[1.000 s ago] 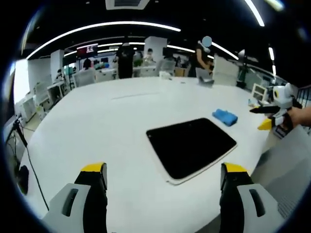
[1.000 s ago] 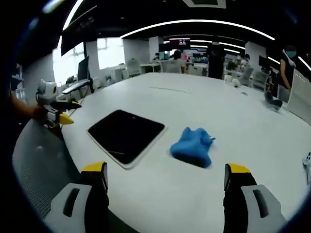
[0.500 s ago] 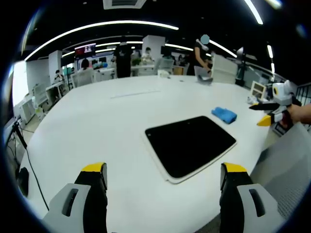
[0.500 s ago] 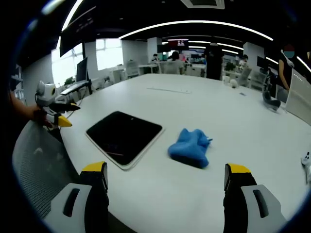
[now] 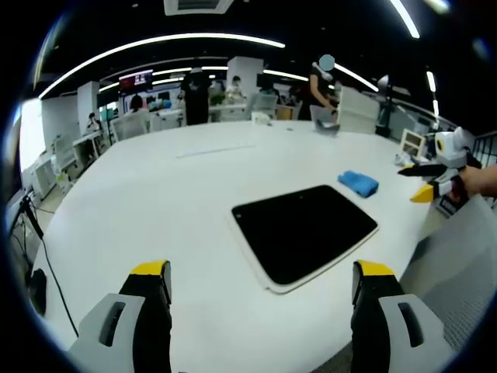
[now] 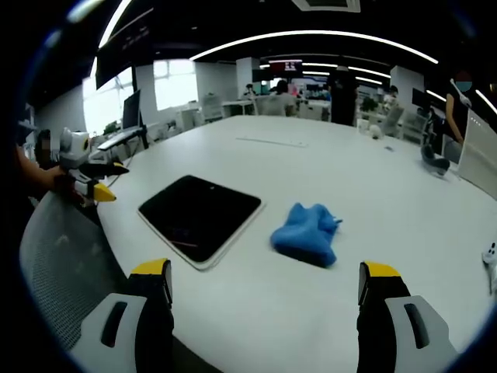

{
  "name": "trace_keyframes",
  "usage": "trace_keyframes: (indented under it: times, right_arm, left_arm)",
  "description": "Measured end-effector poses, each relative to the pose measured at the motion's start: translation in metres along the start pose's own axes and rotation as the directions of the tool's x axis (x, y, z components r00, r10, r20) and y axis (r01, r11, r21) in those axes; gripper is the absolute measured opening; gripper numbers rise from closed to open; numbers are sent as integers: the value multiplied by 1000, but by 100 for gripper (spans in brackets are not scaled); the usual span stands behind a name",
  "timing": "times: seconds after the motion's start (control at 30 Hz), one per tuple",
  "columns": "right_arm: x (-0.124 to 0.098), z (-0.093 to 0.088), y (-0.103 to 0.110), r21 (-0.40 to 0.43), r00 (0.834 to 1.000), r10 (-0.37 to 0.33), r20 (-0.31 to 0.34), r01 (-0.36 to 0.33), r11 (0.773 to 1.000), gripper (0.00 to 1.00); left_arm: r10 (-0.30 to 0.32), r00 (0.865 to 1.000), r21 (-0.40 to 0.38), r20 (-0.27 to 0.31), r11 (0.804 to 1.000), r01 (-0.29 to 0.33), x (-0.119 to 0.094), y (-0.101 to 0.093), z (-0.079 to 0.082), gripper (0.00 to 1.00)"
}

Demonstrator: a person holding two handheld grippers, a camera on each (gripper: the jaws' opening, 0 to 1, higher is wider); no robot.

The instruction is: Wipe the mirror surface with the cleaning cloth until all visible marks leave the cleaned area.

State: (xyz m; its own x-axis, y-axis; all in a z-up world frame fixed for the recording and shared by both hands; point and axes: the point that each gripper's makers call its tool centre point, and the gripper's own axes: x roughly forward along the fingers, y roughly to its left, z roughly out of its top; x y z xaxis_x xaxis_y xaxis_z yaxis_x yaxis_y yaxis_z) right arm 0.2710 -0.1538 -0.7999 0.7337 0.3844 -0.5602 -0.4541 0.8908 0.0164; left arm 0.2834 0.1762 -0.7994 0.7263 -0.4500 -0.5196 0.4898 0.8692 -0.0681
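Note:
A dark rectangular mirror (image 5: 304, 231) with a white rim lies flat on the white table (image 5: 155, 202); in the right gripper view the mirror (image 6: 200, 217) shows a faint streak near its front edge. A crumpled blue cleaning cloth (image 6: 306, 234) sits just right of it; in the left gripper view the cloth (image 5: 358, 184) lies beyond the mirror. My left gripper (image 5: 261, 311) is open above the table's near edge, short of the mirror. My right gripper (image 6: 264, 311) is open, short of the cloth. Each gripper also shows in the other's view, the right gripper (image 5: 435, 167) and the left gripper (image 6: 85, 175), held in a hand.
A grey mesh chair back (image 6: 66, 264) stands by the table edge near the left gripper. A cable (image 5: 46, 256) hangs off the table's left side. Small objects (image 5: 330, 128) rest at the far end. People, desks and screens fill the office behind.
Both views shifted only slightly; the mirror and cloth lie as before and both grippers stay open.

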Motion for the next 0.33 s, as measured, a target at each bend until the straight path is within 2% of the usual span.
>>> trace_keyframes:
  times: [0.33]
  right_arm:
    - [0,1,-1,-6,1000,-3,4,3,1000,100]
  left_arm:
    - [-10,1000,11,-6,1000,10,1,-3,0,97]
